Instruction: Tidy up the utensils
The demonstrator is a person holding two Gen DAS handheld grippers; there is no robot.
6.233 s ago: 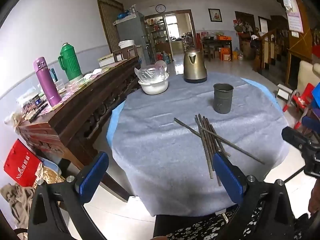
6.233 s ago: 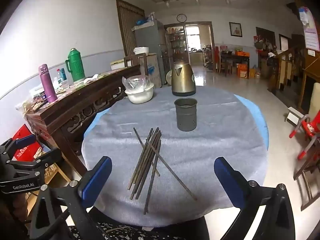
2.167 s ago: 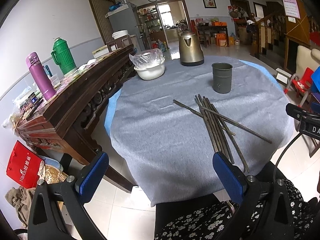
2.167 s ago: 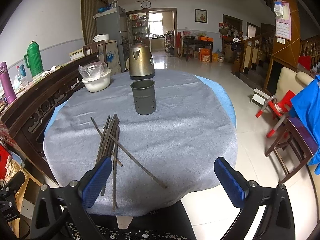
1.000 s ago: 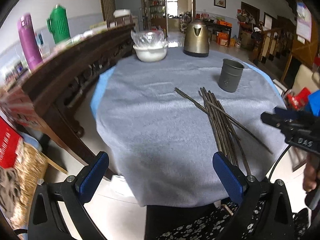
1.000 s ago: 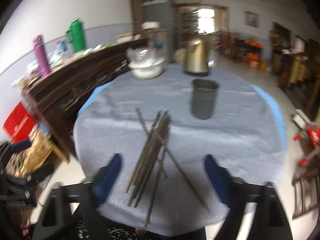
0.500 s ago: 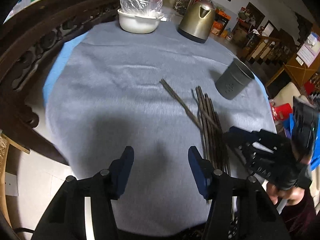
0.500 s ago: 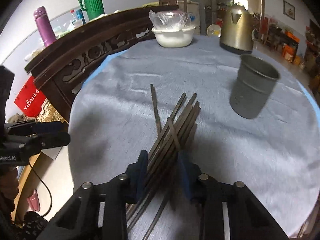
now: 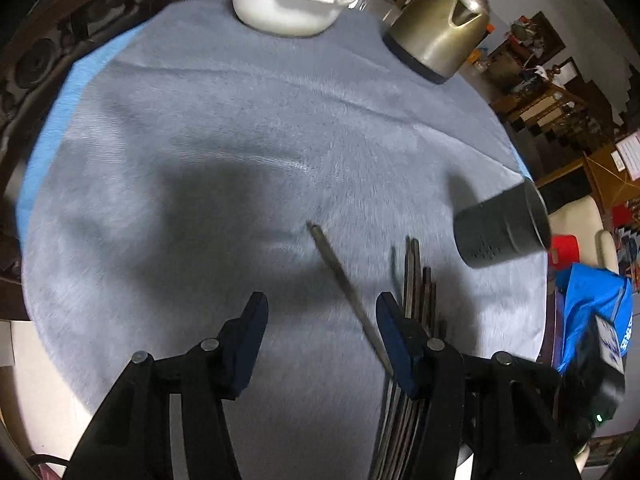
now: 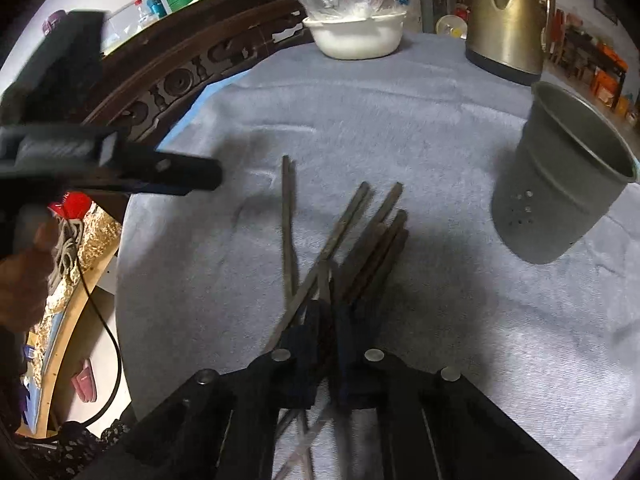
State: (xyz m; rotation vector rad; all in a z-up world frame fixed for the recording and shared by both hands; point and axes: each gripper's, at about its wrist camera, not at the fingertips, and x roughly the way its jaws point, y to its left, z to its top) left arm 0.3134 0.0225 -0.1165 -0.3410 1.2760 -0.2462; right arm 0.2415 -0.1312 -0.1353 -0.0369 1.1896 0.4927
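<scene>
Right gripper (image 10: pixel 328 320) low over surface (image 10: pixel 440 120), jaws nearly closed on near ends of chopsticks (image 10: pixel 360 240); firm hold we cannot confirm. Chopsticks' long axis runs away from gripper; cup (image 10: pixel 560 184) stands beyond-right of bundle. Left gripper (image 9: pixel 320 312) half-open, empty, just left of bundle.

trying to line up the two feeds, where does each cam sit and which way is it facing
Left wrist: on the left gripper, above the table's near side, tilted down at a lone chopstick; its open fingers show.
Right wrist: on the right gripper, low over the chopsticks, fingers nearly shut there; left gripper shows.
Shared: holder cup, kettle, bowl.
</scene>
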